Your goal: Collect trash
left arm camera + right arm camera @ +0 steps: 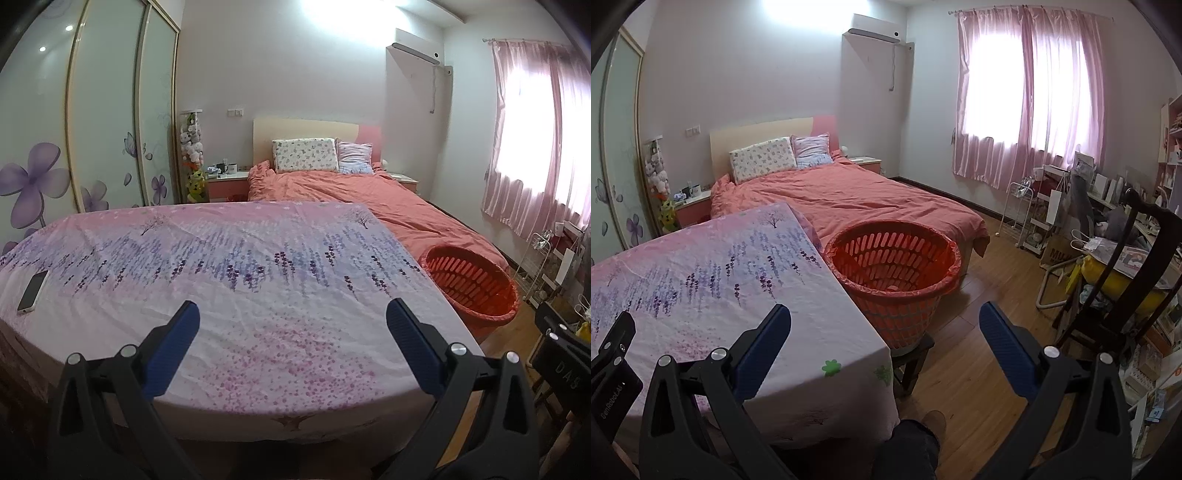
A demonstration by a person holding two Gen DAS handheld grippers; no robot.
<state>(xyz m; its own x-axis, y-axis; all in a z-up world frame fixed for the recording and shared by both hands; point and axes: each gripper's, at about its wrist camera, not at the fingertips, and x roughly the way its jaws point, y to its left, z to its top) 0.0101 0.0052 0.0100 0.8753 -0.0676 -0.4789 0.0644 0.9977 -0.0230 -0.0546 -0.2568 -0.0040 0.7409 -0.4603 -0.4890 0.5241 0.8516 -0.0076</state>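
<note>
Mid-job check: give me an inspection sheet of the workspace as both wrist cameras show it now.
Surface: table under a floral cloth, no trash seen on it.
Job's things: red basket on a stool beside the table, liner inside.
Clutter: phone near the table's left edge.
Grippers: left gripper open, empty; right gripper open, empty.
Cables: nothing seen.
Surroundings: bed behind, dark chair at right.

Tabletop (258,314) open except phone (33,286); basket (892,280) flanks right edge.

Phone (33,286) on floral tablecloth (258,295) – bed (849,199) w/ 2 pillows behind
</note>
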